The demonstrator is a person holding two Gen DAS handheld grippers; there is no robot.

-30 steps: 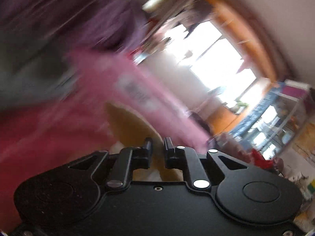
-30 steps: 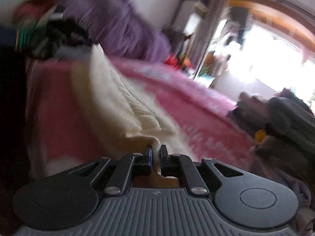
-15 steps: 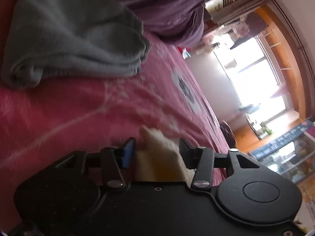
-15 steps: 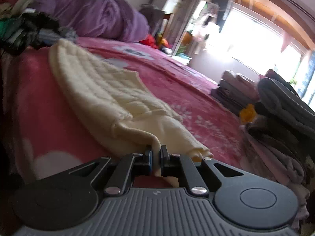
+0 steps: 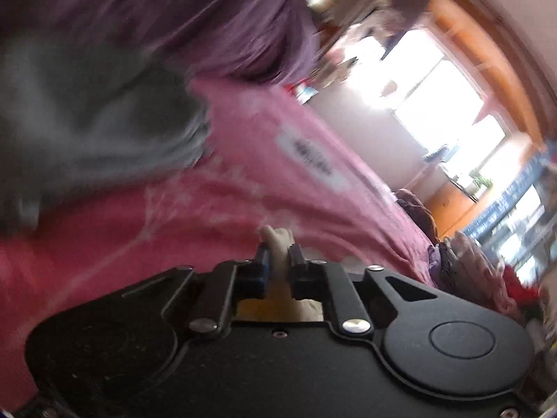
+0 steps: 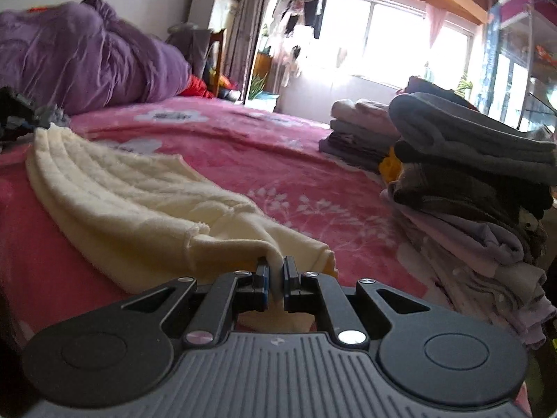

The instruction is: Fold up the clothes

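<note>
The right gripper [image 6: 275, 270] pinches a fold of the cream quilted garment [image 6: 115, 188], which stretches across the pink floral blanket [image 6: 278, 160] toward ten o'clock. The left gripper [image 5: 278, 261] is clamped on a small tuft of the same cream cloth, in a blurred view. Stacks of folded clothes [image 6: 470, 181] sit at three o'clock, a purple duvet [image 6: 87, 59] at eleven.

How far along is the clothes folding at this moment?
Done: folded clothes sit stacked on the pink bedspread. In hand: the cream garment lies there, with the right claw and left claw each shut on cream cloth. Left: its fold, and perhaps the blurred grey item.
</note>
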